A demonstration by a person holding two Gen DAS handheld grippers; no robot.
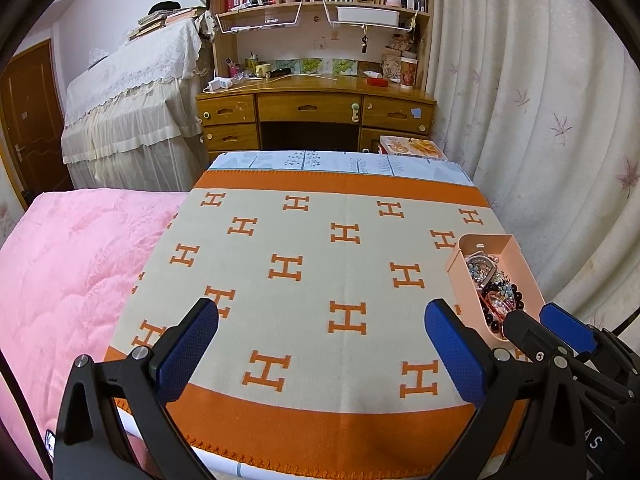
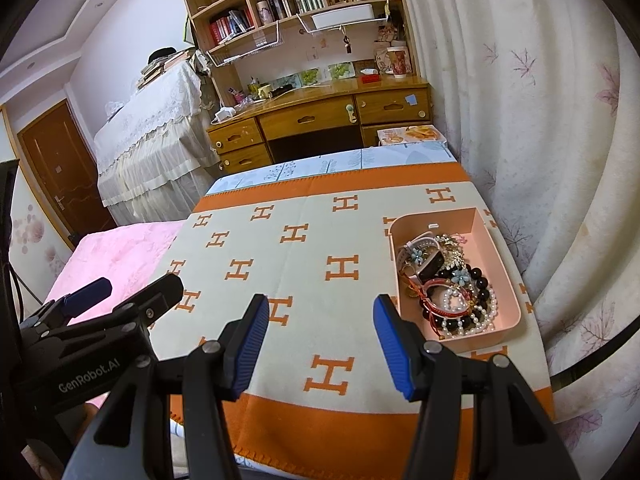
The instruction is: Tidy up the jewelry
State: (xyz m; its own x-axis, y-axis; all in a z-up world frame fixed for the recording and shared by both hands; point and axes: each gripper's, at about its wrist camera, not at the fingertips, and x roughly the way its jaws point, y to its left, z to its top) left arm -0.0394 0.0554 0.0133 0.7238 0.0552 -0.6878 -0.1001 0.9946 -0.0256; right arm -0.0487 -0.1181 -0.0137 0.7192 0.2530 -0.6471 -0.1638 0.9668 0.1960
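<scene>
Fingers of the right gripper [image 2: 320,344] stand apart and empty above the blanket [image 2: 304,264]; those of the left gripper [image 1: 320,354] likewise. The pink tray [image 2: 502,248] of tangled jewelry [image 2: 452,280] lies at 2 o'clock from the right fingers, which are the nearer. Its long axis runs 12 to 6 o'clock, short end toward the gripper.

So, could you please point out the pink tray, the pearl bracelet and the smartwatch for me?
pink tray [image 2: 498,246]: right wrist view, bare floor near its far right wall.
pearl bracelet [image 2: 447,303]: right wrist view, left side of the bead loop.
smartwatch [image 2: 431,266]: right wrist view, dark screen face.
</scene>
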